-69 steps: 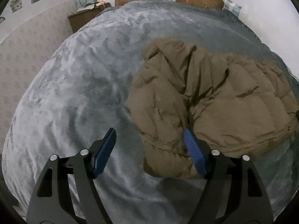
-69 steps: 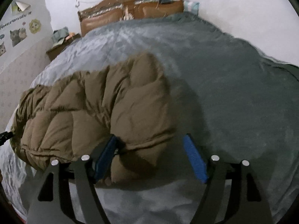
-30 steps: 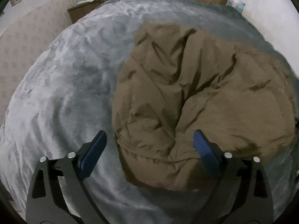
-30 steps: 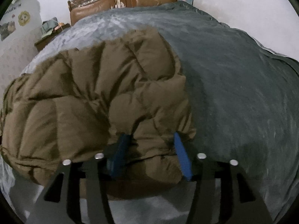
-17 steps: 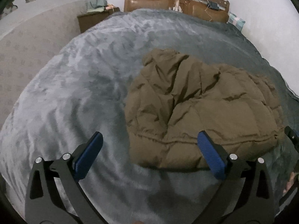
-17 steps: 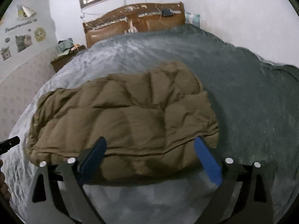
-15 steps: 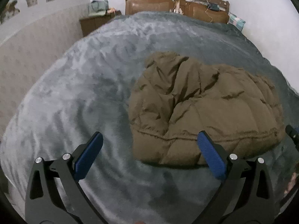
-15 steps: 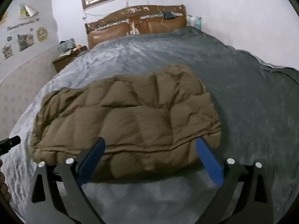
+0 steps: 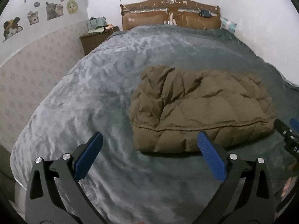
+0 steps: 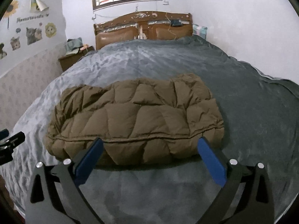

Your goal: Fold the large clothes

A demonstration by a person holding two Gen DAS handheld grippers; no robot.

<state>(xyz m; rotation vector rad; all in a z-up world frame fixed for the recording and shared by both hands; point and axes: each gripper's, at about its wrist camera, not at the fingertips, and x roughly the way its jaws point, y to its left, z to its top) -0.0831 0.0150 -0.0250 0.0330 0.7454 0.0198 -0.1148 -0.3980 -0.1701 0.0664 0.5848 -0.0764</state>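
Note:
A brown quilted down jacket [image 9: 201,108] lies folded into a thick bundle on the grey blanket [image 9: 84,97], hem seam facing me. My left gripper [image 9: 149,135] hovers open in front of the jacket's near left corner, its blue pads clear of the fabric. In the right wrist view the same jacket [image 10: 134,119] fills the middle. My right gripper [image 10: 150,140] is held back from the near edge with its jaws opening, and nothing is between them. Each gripper shows at the edge of the other's view: the right gripper [image 9: 286,130], the left gripper [image 10: 11,140].
The bed runs back to a wooden headboard [image 10: 143,29] under a window. A brown nightstand [image 9: 93,39] with clutter stands at the far left. Walls close in on the left and right. Bare blanket [image 10: 252,112] spreads around the jacket.
The right gripper let go of the jacket's edge and opened wide. Both grippers pulled back and rose, so the jacket now lies further away, settled flat on the bed.

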